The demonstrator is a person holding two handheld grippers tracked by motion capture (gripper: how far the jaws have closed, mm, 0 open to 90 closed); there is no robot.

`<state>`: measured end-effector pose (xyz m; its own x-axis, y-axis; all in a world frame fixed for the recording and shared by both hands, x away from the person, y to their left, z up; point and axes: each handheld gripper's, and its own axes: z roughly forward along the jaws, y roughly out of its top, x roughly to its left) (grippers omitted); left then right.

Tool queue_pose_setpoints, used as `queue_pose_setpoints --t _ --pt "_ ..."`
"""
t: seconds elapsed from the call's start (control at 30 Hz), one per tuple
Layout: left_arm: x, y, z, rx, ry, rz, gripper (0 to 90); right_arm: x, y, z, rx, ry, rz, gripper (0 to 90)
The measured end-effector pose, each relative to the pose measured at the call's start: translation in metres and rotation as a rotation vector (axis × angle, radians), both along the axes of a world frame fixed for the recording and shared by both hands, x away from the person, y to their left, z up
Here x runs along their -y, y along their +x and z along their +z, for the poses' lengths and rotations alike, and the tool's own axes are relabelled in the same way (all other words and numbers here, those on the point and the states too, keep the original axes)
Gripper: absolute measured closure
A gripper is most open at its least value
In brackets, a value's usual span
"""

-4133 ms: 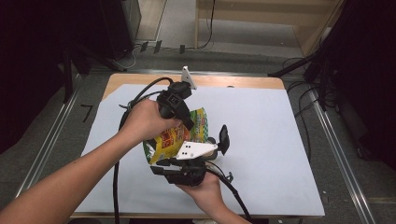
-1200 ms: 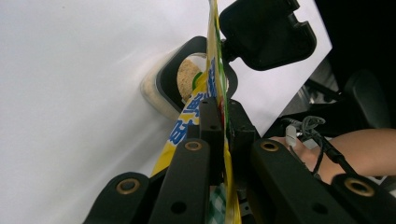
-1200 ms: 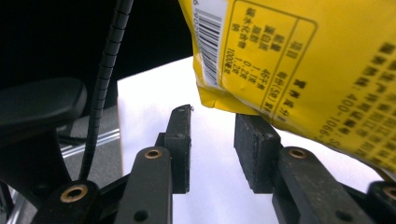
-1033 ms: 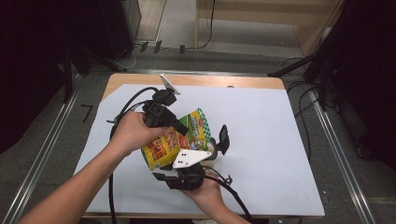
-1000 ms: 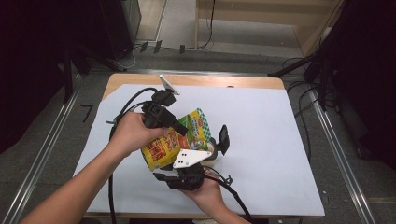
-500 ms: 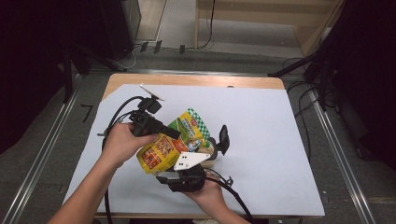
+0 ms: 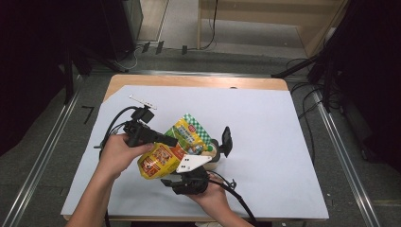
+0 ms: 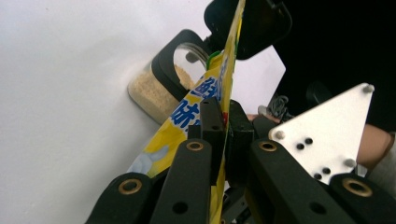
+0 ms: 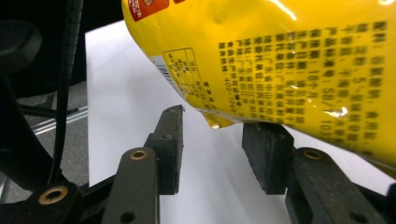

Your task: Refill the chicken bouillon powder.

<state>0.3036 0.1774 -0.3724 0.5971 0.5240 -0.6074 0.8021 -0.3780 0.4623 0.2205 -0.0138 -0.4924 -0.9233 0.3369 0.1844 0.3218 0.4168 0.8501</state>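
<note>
Lowered: one pouch (image 7: 172, 150), one jar (image 7: 212, 152)

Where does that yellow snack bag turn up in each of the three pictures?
High view: the yellow bag lies mid-table, between both hands.
Left gripper view: it runs edge-on up the middle, pinched by the jaws.
Right gripper view: it spans the top, above the open jaws.
Shared landmark: the white sheet on the table.

left claw (image 7: 166, 141) | clamps yellow pouch (image 7: 174, 146) | jar (image 7: 213, 150) beside
</note>
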Motion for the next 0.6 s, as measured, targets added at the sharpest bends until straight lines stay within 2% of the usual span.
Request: queue_pose_setpoints --t 0.23,0.37,0.6 --pt "-0.004 0.002 -0.003 -0.011 -0.020 0.004 89.5 -0.001 0.000 -0.002 0.007 0.003 -0.005 55.3" --pt "-0.009 0.001 -0.005 -0.033 -0.058 0.007 89.2 -0.001 0.002 -0.003 -0.011 0.006 -0.019 49.9" --pt "-0.013 -0.002 -0.003 -0.021 -0.055 0.014 89.1 0.000 0.004 -0.004 -0.016 0.009 -0.035 47.6"
